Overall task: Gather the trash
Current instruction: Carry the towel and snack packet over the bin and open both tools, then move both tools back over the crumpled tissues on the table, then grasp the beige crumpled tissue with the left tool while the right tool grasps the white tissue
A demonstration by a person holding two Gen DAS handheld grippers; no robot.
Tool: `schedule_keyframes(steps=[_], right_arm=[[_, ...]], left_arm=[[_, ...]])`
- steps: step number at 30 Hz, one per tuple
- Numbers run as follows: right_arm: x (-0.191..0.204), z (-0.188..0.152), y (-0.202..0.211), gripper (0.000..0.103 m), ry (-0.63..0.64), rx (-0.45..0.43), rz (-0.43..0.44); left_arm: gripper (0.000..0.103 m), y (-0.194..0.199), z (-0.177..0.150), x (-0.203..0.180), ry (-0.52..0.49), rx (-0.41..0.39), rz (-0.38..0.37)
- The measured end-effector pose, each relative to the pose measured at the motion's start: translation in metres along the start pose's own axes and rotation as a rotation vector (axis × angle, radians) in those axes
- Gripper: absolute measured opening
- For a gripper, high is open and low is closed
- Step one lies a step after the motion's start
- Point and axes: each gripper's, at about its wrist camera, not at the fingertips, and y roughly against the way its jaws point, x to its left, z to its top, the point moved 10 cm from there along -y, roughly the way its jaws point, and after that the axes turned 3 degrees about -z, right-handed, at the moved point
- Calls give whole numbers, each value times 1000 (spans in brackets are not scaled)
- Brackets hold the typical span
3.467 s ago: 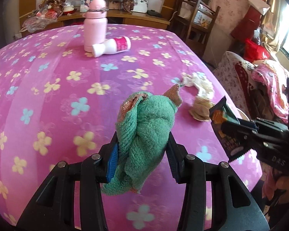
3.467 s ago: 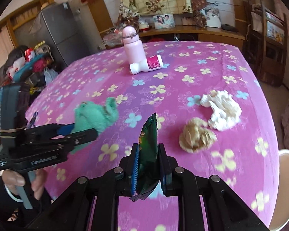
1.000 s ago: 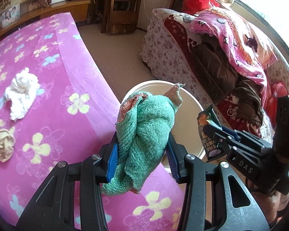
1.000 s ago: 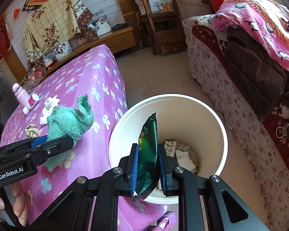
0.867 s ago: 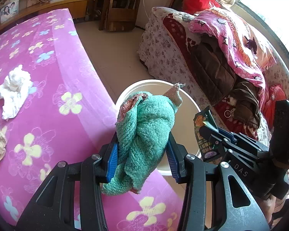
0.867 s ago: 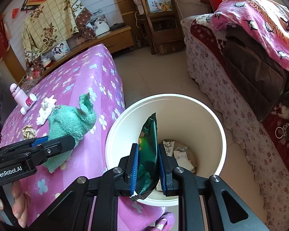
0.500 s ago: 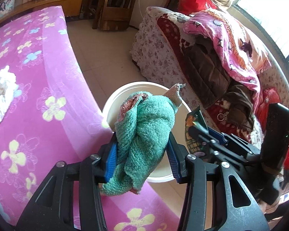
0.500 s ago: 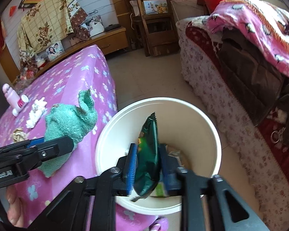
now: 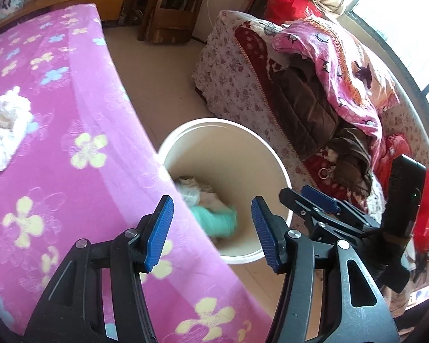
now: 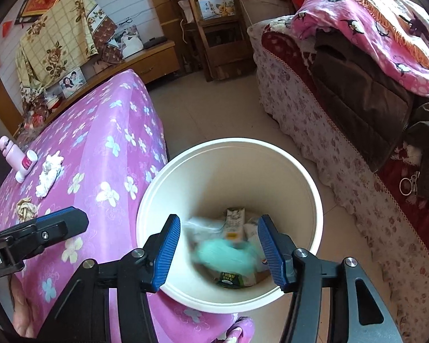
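A white bin [image 10: 274, 154] stands on the tiled floor against the edge of a table draped in a pink flowered cloth [image 10: 100, 143], and 2 hand-held grippers hover over its mouth, both tilted steeply down toward it. Inside, a green cloth [image 10: 223, 254], blurred as if falling or just landing, lies among cartons and paper, with a green snack wrapper [image 10: 228, 278] at the bottom near the front wall.

The step in hand appears to be the release of trash into the bin. Done well, it calls for keeping both tools centred above the rim until each item is clear of the pads, then lifting straight away so nothing catches on the wall.

The right gripper [image 10: 218, 253] sits squarely over the opening, its blue-padded jaws opening with nothing between them; the bin contents show through the gap. The left gripper [image 9: 211, 228], seen from its own camera, hangs over the near rim where bin meets tablecloth, its jaws likewise opening and bare. Each tool shows in the other's view as a black arm at the frame edge.

On the table, 2 crumpled pieces remain: a white tissue wad [image 10: 48, 175] and, just nearer, a tan paper ball [image 10: 25, 207]. A pink bottle [image 10: 10, 151] stands beyond them with a small white bottle [image 10: 25, 165] lying against it.
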Motion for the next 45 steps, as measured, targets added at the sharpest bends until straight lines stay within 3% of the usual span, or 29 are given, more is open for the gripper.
schedule_keyframes(steps=[6, 14, 16, 18, 26, 27, 30, 33, 45], right_arm=[[25, -3, 8, 54, 35, 2, 33], [96, -11, 9, 56, 97, 32, 145], [110, -13, 7, 56, 119, 37, 161], [127, -15, 5, 56, 141, 46, 180], [177, -11, 4, 57, 193, 59, 232], [181, -11, 4, 59, 197, 59, 235], [193, -10, 3, 60, 209, 62, 246], [203, -12, 0, 60, 222, 70, 255], [247, -25, 2, 61, 278, 80, 283]], left_arm=[[55, 25, -6, 25, 9, -33, 94], [56, 99, -13, 103, 79, -134, 228], [68, 118, -12, 130, 107, -169, 271], [71, 127, -11, 152, 128, -197, 309], [71, 104, -17, 202, 176, -145, 349], [69, 103, -18, 207, 201, -142, 330], [42, 106, -21, 211, 214, -134, 298], [34, 116, -22, 212, 199, -142, 299], [33, 159, -30, 211, 134, -186, 384]])
